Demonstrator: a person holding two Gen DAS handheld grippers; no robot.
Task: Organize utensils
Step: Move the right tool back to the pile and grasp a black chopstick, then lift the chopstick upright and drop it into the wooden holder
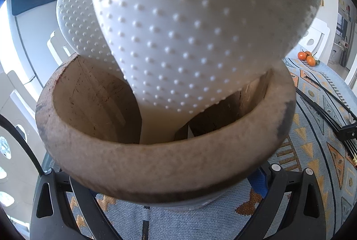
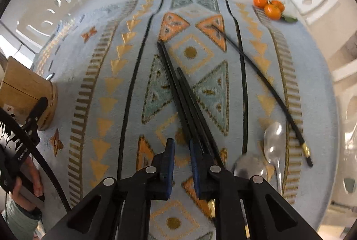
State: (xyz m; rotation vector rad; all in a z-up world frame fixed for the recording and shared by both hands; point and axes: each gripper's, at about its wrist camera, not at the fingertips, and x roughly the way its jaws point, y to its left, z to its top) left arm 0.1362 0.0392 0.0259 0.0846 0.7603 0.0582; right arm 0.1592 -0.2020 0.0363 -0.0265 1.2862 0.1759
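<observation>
On the patterned cloth point(image 2: 125, 75), 3 black chopsticks point(image 2: 178, 92) point away beside the nearly closed, empty right claw point(image 2: 180, 146).

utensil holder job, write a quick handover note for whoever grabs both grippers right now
Left gripper: jaws set around the base of the wooden holder; whether the pads press is unclear.
Right gripper: low over the cloth, jaws narrowed, gap between pads empty; bundle of black chopsticks lies by its right finger, not gripped.
Done: two white dotted rice paddles stand in the holder.
Left: the bundle, one stray chopstick, two clear spoons on the patterned tablecloth.
</observation>
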